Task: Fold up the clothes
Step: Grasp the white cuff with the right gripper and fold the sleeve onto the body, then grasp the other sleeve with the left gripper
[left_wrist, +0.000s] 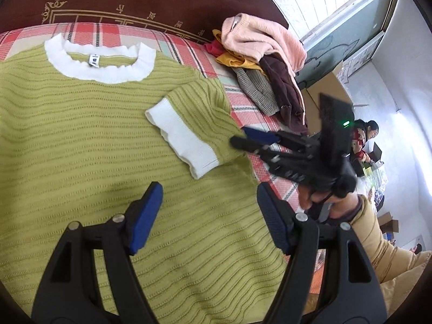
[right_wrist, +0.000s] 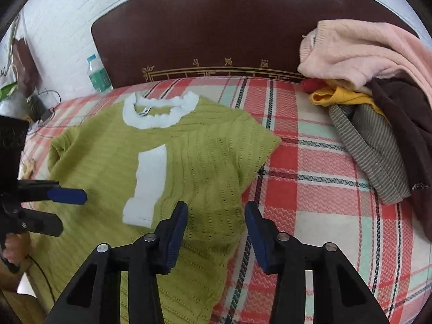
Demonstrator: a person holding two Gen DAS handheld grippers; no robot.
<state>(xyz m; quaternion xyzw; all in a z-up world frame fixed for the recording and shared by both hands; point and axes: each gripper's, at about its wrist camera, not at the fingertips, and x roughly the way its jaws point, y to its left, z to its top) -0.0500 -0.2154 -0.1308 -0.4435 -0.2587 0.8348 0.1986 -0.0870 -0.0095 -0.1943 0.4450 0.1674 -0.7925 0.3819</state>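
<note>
A green knit top (left_wrist: 89,140) with a white collar lies flat on a plaid-covered bed (right_wrist: 318,183), directly beneath both sets of tongs. Its right sleeve (left_wrist: 189,132), cuffed in white, is folded inward over the chest. The left tongs (left_wrist: 209,216) hang wide apart above the top's body, gripping nothing. The right tongs (right_wrist: 216,232) also stand wide and empty, straddling the garment's right edge near the folded sleeve. Beyond the right tongs, to their right, a pile of clothes (right_wrist: 372,102) sits against the dark headboard (right_wrist: 216,27).

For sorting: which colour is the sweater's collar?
White collar on green sweater; left wrist view.
</note>
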